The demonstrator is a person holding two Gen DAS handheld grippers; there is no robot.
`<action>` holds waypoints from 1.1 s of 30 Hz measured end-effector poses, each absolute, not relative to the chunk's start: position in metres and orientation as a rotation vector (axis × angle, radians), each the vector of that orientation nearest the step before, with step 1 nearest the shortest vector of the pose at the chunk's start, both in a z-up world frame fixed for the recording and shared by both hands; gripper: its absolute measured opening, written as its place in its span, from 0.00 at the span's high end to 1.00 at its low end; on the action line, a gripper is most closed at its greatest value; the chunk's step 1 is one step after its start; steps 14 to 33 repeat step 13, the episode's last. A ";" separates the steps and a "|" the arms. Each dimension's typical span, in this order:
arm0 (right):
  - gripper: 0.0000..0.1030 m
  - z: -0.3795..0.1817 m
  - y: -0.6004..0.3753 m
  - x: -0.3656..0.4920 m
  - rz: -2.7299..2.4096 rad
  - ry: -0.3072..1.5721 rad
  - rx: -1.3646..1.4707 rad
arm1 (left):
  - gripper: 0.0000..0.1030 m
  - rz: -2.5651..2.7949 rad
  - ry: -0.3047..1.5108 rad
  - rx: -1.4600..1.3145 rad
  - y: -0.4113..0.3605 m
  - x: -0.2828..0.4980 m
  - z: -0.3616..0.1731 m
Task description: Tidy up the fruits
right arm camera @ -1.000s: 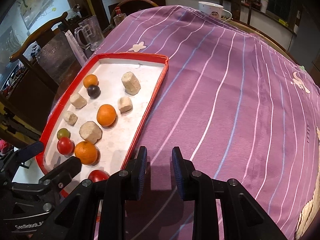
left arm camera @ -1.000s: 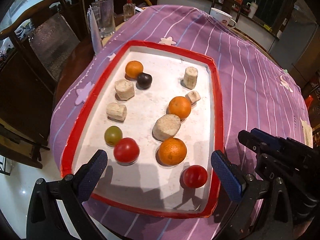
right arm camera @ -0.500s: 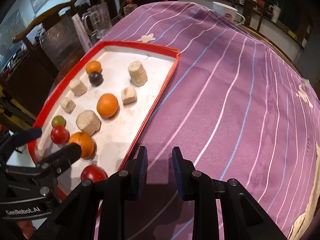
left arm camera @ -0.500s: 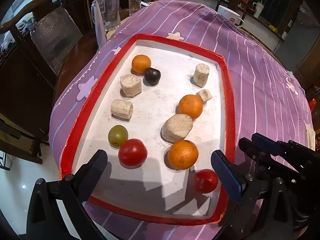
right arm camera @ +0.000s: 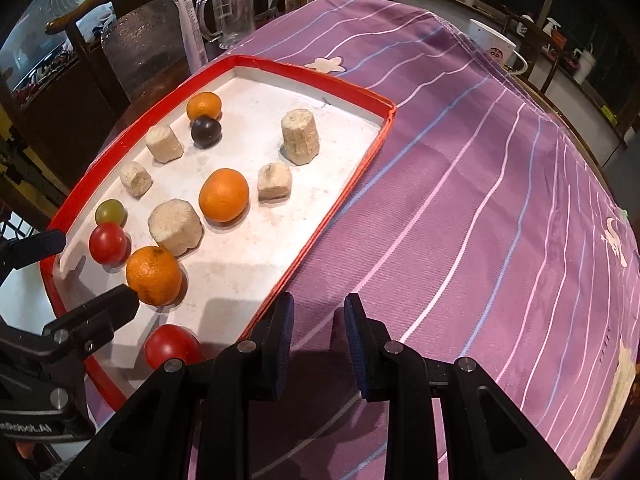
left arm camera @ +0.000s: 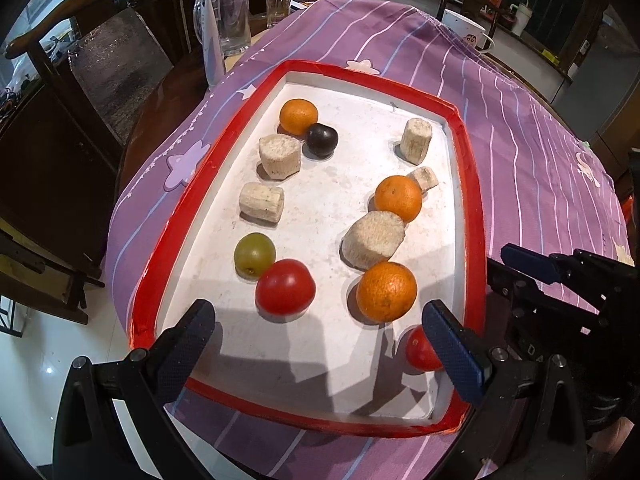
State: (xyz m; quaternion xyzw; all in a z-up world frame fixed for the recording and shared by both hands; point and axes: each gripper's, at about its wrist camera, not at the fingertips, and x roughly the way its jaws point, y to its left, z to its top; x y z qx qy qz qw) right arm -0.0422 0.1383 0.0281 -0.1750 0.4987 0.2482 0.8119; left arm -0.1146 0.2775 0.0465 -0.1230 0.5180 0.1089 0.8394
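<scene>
A red-rimmed white tray (left arm camera: 180, 216) holds three oranges, the nearest (left arm camera: 386, 291), two red tomatoes (left arm camera: 285, 286) (left arm camera: 418, 350), a green fruit (left arm camera: 254, 254), a dark plum (left arm camera: 321, 140) and several beige cut chunks, the largest (left arm camera: 374, 238). My left gripper (left arm camera: 320, 332) hangs open over the tray's near end, empty; its right finger hides part of the near tomato. My right gripper (right arm camera: 318, 316) is shut with nothing in it, above the purple cloth just right of the tray's rim (right arm camera: 320, 224). The left gripper (right arm camera: 88, 272) also shows there.
A purple striped tablecloth (right arm camera: 480, 200) covers the round table. Behind the tray stand a glass mug (left arm camera: 230, 16) and a clear bottle (left arm camera: 278, 2); a white mug (left arm camera: 466, 34) sits at the far right. A dark wooden chair (left arm camera: 100, 64) stands left, past the table edge.
The right gripper has rolled and drifted a little toward the tray, which now fills more of its view. The left gripper has barely shifted. No fruit has moved and both jaws stand as before.
</scene>
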 end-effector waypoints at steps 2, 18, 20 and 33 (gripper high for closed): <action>0.72 0.028 0.140 -0.043 0.528 1.059 -0.385 | 0.00 0.233 1.088 -0.266 0.277 -0.117 0.047; 0.72 0.026 0.137 -0.043 0.543 1.065 -0.375 | 0.00 0.263 1.092 -0.288 0.278 -0.124 0.049; 0.72 0.026 0.137 -0.043 0.543 1.065 -0.375 | 0.00 0.263 1.092 -0.288 0.278 -0.124 0.049; 0.72 0.026 0.137 -0.043 0.543 1.065 -0.375 | 0.00 0.263 1.092 -0.288 0.278 -0.124 0.049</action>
